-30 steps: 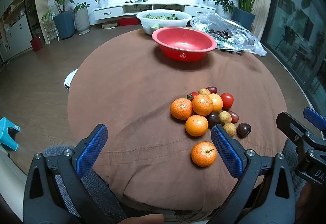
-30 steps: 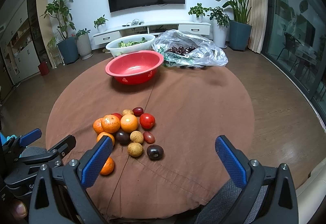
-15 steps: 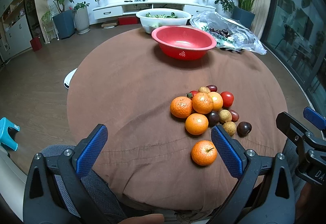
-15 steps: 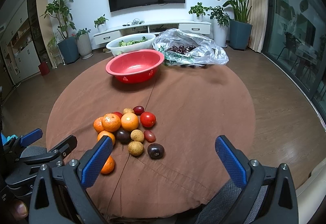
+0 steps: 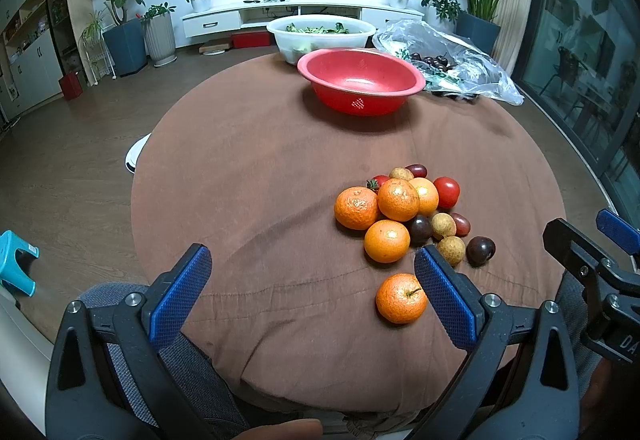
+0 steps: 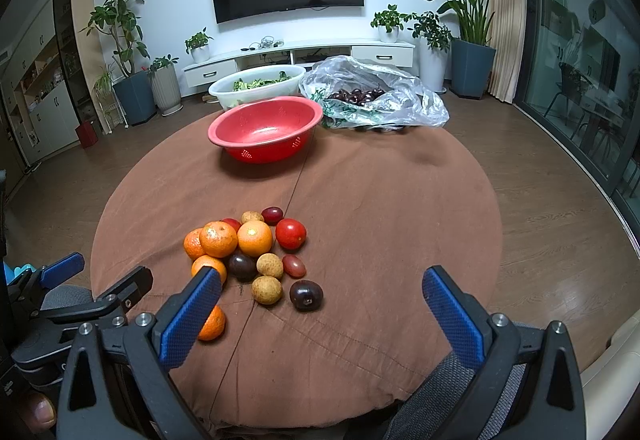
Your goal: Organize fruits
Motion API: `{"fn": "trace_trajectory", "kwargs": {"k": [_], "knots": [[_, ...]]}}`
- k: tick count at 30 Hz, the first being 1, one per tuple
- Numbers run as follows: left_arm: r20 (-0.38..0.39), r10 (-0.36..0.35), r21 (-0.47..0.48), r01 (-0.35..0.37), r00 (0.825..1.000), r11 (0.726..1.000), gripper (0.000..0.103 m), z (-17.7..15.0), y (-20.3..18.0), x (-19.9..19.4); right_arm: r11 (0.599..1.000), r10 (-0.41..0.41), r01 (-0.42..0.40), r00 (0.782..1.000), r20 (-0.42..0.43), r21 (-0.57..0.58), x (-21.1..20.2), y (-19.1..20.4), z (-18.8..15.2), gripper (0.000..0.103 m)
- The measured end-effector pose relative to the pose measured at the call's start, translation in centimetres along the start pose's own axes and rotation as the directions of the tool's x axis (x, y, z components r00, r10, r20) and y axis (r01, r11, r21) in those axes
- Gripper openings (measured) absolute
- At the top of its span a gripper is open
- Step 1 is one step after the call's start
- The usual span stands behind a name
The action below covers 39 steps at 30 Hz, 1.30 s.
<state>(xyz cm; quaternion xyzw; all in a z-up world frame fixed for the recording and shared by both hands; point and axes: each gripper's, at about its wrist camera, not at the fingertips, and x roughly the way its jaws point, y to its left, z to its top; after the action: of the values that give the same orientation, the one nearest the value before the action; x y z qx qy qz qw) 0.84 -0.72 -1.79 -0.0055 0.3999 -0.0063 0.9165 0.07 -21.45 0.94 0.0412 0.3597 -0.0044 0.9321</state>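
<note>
Brown cloth covers the round worktop (image 6: pixel 400 224), where a heap of small fruit (image 6: pixel 256 252) (orange mandarins, red tomatoes, tan longans, dark plums) lies at about 7 o'clock from the worktop's centre in the right wrist view, with one stray orange mandarin (image 5: pixel 401 298) just apart on the near side. Beyond it at 12 o'clock sit an empty red plastic colander bowl (image 6: pixel 264 128), a white plastic basin of greens (image 6: pixel 256 82) and a clear plastic bag of dark cherries (image 6: pixel 372 98). Both the left gripper (image 5: pixel 312 292) and the right gripper (image 6: pixel 320 312) hover at the near edge with jaws wide, holding nothing.
</note>
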Motion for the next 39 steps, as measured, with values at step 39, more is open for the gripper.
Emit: {"fn": "trace_trajectory", "kwargs": {"k": [39], "knots": [[-0.014, -0.03, 0.024, 0.03, 0.999, 0.999, 0.103, -0.64, -0.1, 0.97, 1.0, 0.005, -0.004, 1.0, -0.012, 0.012, 0.32, 0.02, -0.6, 0.103]]}}
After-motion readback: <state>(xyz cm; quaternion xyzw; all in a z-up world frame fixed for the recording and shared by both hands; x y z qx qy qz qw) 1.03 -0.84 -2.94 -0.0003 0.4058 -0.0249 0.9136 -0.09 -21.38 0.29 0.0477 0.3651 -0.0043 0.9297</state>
